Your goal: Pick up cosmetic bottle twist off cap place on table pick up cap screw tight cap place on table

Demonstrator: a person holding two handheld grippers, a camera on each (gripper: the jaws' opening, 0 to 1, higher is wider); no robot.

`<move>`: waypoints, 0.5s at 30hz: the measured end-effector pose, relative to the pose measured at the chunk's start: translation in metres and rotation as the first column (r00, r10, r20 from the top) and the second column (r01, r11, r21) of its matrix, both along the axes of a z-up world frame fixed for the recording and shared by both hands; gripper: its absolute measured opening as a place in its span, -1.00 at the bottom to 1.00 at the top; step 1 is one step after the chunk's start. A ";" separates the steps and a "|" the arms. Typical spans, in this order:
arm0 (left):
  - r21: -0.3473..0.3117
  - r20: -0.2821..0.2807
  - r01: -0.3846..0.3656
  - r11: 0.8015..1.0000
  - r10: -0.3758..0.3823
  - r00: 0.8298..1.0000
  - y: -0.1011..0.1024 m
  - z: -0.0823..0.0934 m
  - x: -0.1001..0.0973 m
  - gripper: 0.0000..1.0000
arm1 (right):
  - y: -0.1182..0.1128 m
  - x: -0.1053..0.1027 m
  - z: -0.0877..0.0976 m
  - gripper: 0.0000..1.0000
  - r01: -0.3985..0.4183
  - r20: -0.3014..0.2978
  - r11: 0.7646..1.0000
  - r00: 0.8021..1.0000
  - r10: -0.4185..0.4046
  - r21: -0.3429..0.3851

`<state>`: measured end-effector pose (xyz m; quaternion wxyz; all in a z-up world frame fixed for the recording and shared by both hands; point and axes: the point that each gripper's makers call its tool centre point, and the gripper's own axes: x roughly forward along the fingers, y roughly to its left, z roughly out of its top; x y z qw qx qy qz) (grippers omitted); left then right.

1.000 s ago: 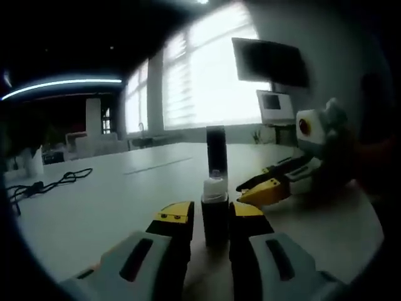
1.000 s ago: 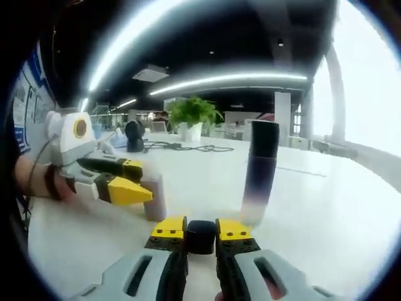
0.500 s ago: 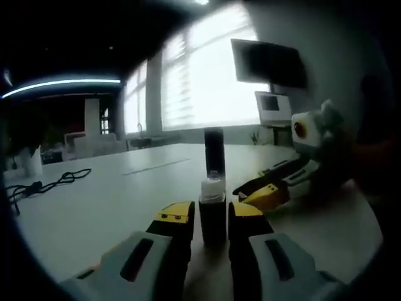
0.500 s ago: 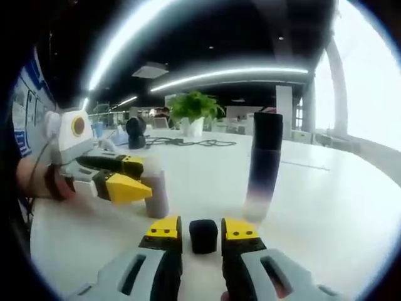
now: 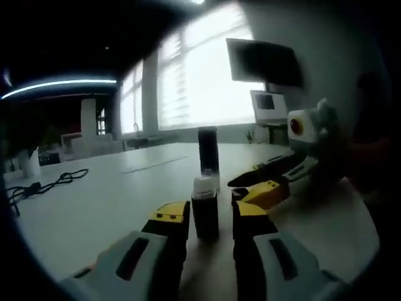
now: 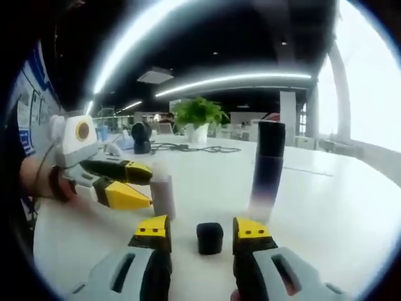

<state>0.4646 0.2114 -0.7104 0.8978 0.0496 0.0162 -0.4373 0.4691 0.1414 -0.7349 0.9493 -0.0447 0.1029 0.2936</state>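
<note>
Standing uncapped on the white table [image 5: 94,207], with the small cosmetic bottle [image 5: 205,210] taken as the landmark: dark body, pale bare neck on top, upright between the yellow tips of the left gripper [image 5: 210,214]. Seems pinched by those tips in the left gripper view, though contact on either side cannot be told for sure. Behind the bottle, a taller dark bottle [image 5: 208,150], also upright on the table. To the right of the bottle in that view, the right gripper [image 5: 266,182] with jaws parted. Far left of the bottle, a black cable [image 5: 37,186] lying on the tabletop.

In the right gripper view, the same small bottle [image 6: 163,195] next to the yellow tips of the left gripper [image 6: 135,188], held by a hand [image 6: 44,179]. Right of it and nearer the camera, the black cap [image 6: 210,237] resting on the table [image 6: 326,213], between the spread tips of the right gripper [image 6: 202,229], touching neither. Further right, the tall dark bottle [image 6: 268,169]. Well behind, a potted plant [image 6: 196,119].
</note>
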 end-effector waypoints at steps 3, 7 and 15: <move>-0.001 0.000 -0.015 1.000 0.015 1.000 0.003 -0.001 -0.003 -0.61 | 0.000 -0.005 0.003 -0.34 -0.005 0.014 1.000 1.000 0.005 0.015; 0.009 0.011 -0.014 1.000 0.014 1.000 0.007 -0.001 -0.009 -0.60 | -0.007 -0.013 0.011 -0.31 -0.002 0.030 0.997 1.000 0.000 0.074; -0.058 0.009 -0.032 0.998 0.032 0.999 0.022 0.011 -0.032 -0.66 | -0.011 -0.035 0.017 -0.28 -0.018 0.080 0.997 0.997 0.012 0.069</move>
